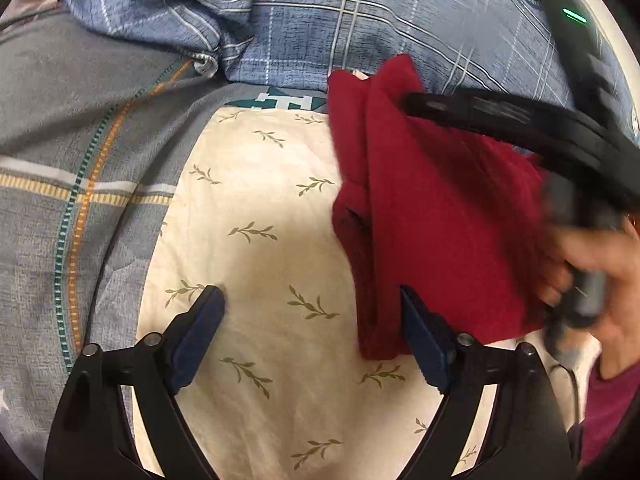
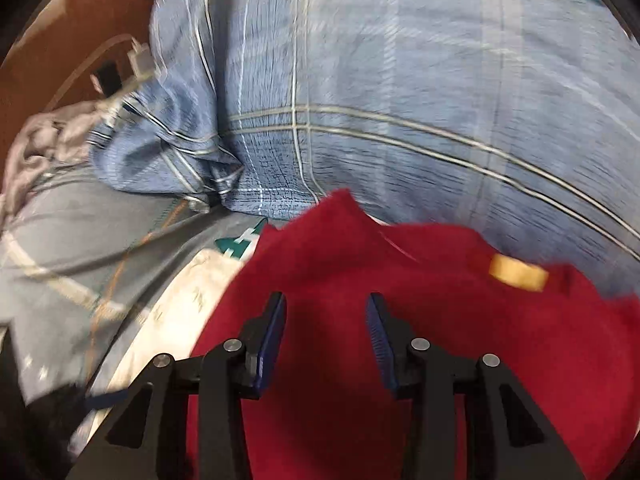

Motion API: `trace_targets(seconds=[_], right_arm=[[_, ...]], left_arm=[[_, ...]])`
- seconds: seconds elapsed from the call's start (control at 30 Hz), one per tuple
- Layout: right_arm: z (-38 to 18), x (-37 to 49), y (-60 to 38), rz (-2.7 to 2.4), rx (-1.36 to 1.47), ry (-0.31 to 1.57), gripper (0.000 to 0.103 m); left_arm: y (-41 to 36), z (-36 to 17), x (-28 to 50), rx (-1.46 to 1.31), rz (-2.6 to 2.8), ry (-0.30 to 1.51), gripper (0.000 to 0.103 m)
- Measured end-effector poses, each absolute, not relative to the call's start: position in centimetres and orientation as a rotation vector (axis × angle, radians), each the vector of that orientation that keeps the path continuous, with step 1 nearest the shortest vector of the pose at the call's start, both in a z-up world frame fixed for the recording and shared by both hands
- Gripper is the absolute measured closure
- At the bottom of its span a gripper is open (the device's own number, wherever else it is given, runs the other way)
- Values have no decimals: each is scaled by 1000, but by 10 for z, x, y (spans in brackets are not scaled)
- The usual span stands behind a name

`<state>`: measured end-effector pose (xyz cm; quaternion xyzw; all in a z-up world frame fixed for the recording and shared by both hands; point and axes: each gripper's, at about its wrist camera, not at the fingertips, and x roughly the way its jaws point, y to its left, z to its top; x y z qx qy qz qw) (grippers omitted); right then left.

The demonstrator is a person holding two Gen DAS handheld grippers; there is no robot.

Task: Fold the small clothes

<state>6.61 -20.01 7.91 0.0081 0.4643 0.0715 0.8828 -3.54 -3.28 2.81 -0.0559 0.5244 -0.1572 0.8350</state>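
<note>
A dark red garment (image 1: 440, 220) lies partly folded on a cream leaf-print cloth (image 1: 260, 208), with a raised fold along its left side. My left gripper (image 1: 310, 292) stands wide open over the cream cloth. Its right finger (image 1: 424, 332) rests against the garment's near left edge, and nothing is between the pads. In the blurred right wrist view my right gripper (image 2: 326, 298) hovers over the red garment (image 2: 344, 248), jaws apart and no cloth pinched between them. A tan label (image 2: 518, 272) shows on the garment. In the left wrist view a hand (image 1: 592, 248) holds that gripper above the garment's far side.
A blue plaid duvet (image 1: 360, 20) is bunched up behind the garment. A grey plaid sheet (image 1: 60, 140) covers the left side. At the far left a white cable and plug (image 2: 136, 60) lie against a brown surface (image 2: 80, 24).
</note>
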Motion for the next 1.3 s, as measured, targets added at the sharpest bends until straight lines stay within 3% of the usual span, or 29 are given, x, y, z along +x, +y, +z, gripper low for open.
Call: trace_targets(seconds=[0.17, 0.3, 0.37, 0.47, 0.57, 0.6, 0.67, 0.7, 0.73, 0.83, 1.3], right_arm=[[39, 111, -190, 103, 32, 1048, 60], [46, 107, -199, 105, 100, 1048, 59], [54, 101, -206, 115, 151, 1056, 53], [66, 96, -200, 147, 166, 1045, 26], [57, 104, -171, 141, 46, 1102, 22], [51, 109, -159, 123, -32, 1125, 23], [41, 111, -140, 75, -216, 1116, 44], [41, 109, -134, 51, -280, 1091, 59], [45, 108, -135, 62, -279, 1072, 81], [64, 108, -154, 84, -176, 1029, 87], [110, 95, -197, 189, 105, 966, 88]], left_arm=[[-36, 30, -30, -128, -330, 1121, 13], [-35, 32, -27, -157, -331, 1139, 13], [-33, 32, -27, -172, -328, 1143, 13], [-35, 33, -28, -166, -316, 1139, 13], [-36, 33, -29, -155, -312, 1132, 13], [-35, 34, -29, -156, -313, 1131, 13], [-33, 34, -28, -165, -316, 1135, 13], [-32, 35, -28, -170, -316, 1137, 13], [-31, 35, -27, -174, -318, 1139, 13], [-29, 37, -25, -197, -315, 1140, 13], [-47, 41, -9, -253, -380, 1006, 13]])
